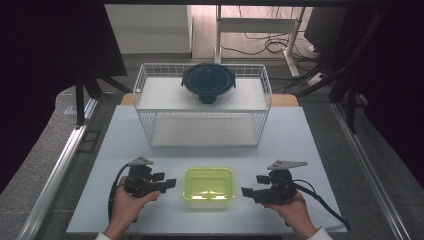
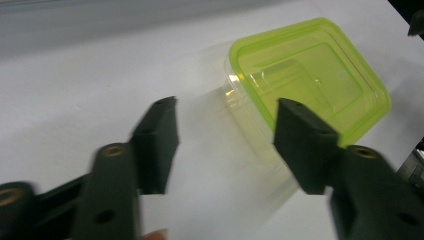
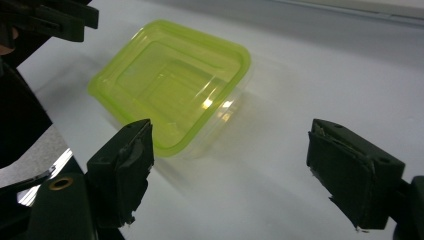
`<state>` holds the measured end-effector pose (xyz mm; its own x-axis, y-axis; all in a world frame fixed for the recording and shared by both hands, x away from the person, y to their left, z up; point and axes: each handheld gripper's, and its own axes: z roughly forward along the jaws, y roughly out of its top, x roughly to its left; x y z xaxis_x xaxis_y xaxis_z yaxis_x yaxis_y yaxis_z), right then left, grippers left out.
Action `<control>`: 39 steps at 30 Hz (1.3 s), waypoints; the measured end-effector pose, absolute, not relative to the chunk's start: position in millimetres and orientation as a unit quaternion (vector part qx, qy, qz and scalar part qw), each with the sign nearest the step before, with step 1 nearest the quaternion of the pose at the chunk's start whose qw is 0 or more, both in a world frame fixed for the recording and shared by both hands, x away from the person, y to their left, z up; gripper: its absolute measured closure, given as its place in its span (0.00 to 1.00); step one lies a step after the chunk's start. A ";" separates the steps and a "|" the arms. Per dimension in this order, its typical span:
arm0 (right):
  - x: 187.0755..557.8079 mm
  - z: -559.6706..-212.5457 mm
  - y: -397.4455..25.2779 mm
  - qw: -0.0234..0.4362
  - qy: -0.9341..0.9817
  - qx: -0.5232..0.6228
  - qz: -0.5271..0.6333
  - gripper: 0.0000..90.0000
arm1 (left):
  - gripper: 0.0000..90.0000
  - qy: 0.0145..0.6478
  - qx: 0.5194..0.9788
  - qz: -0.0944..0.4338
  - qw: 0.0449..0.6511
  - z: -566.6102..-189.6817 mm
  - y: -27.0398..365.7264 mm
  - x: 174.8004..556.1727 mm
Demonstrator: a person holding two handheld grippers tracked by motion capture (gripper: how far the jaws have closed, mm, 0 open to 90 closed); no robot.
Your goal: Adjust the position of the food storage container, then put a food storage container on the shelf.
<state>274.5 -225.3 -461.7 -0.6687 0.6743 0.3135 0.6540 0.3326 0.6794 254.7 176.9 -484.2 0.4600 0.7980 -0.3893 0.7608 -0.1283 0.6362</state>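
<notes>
The green-lidded container is taken as the landmark; it sits on the white bench near the front edge, midway between the two grippers. Its body is clear plastic, its lid translucent yellow-green and closed, and nothing can be made out inside it.

To the left of the container, the left gripper is held in the person's left hand, palm cupped beneath it, with the fingers pointed sideways at the container's left wall. The fingers are spread wide and grip nothing; they stand just beside the container, apart from it. In the left gripper view the container's clear side wall is seen between and beyond the spread fingers.

Behind the container, farther back on the bench, a white wire basket is seen in the high view, with a round dark-lidded bowl resting on its upper shelf; the bowl's contents cannot be told.

To the right of the container, the right gripper is cradled in the right hand, aimed at the container's right wall. Its fingers are likewise wide apart and empty. In the right gripper view the container lies ahead of the left finger, with the left gripper seen beyond it.
</notes>
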 end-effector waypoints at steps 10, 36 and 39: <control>272.5 -463.2 -221.1 0.001 0.821 0.400 0.406 0.20 | 0.30 0.513 0.749 0.012 0.419 -480.9 174.7 252.6; 275.6 -474.2 -208.2 -0.043 0.812 0.418 0.405 0.29 | 0.29 0.526 0.728 -0.055 0.436 -491.9 170.6 254.4; 277.7 -476.0 -206.1 -0.053 0.807 0.423 0.410 0.31 | 0.30 0.526 0.726 -0.066 0.438 -495.0 169.2 255.6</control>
<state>277.7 -206.1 -476.0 -0.6368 0.6383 0.4325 0.7256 0.3066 0.6160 255.6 169.2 -495.0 0.4373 0.7066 -0.5563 0.8216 -0.0622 0.5667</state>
